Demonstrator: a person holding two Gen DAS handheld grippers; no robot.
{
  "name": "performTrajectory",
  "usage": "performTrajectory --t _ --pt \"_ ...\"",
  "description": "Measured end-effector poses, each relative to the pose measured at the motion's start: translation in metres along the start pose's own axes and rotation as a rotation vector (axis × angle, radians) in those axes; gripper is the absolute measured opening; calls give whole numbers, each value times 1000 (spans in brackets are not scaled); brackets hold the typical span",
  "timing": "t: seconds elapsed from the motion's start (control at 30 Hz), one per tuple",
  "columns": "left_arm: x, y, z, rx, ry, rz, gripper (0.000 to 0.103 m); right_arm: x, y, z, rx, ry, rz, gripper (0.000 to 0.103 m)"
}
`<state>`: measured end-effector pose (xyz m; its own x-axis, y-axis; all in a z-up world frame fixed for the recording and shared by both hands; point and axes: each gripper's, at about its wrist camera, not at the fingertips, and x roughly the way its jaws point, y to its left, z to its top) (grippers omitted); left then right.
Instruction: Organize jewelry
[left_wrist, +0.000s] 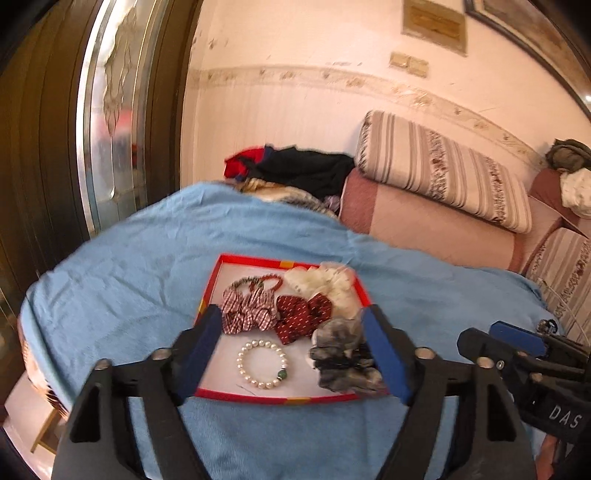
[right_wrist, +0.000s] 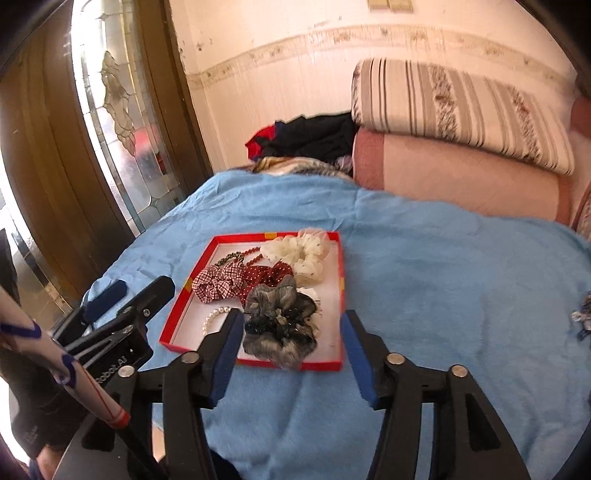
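Observation:
A red-rimmed tray (left_wrist: 255, 260) (right_wrist: 177, 314) with a white floor lies on the blue blanket. In it are a pearl bracelet (left_wrist: 261, 363) (right_wrist: 214, 317), a red checked scrunchie (left_wrist: 248, 310) (right_wrist: 217, 283), a dark red dotted scrunchie (left_wrist: 303, 316) (right_wrist: 263, 277), a cream scrunchie (left_wrist: 325, 282) (right_wrist: 299, 254), a grey scrunchie (left_wrist: 345, 356) (right_wrist: 280, 326) and a red bead bracelet (left_wrist: 271, 280) (right_wrist: 251, 254). My left gripper (left_wrist: 295, 332) is open and empty above the tray's near half; it shows at the left of the right wrist view (right_wrist: 129, 291). My right gripper (right_wrist: 291, 328) is open and empty, over the grey scrunchie.
The blue blanket (left_wrist: 129, 266) (right_wrist: 443, 266) covers a bed or table. A small dark item (right_wrist: 583, 314) lies on it at the far right. Striped cushions (left_wrist: 443, 170) (right_wrist: 458, 110) and piled clothes (left_wrist: 295, 170) lie behind. A glass-panelled door (left_wrist: 107, 110) stands left.

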<state>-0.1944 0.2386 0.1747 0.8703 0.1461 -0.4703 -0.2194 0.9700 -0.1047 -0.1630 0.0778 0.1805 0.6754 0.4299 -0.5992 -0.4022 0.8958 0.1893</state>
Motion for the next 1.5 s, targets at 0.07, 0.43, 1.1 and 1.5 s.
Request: performTrajectory --t 0.07,0.43,1.1,1.5 --pt "-23 -9 1 18 -27 5 90 -25 -2 -6 -12 -29 -23 70" --pt "-99 -14 -7 59 -44 150 103 -101 6 -50 -126 -104 -223 94" --pt "-61 4 -38 157 156 419 103 -70 19 -92 -261 -23 -249 94" --pt "-33 9 -52 143 235 410 103 -47 18 -100 -291 42 -256 94"
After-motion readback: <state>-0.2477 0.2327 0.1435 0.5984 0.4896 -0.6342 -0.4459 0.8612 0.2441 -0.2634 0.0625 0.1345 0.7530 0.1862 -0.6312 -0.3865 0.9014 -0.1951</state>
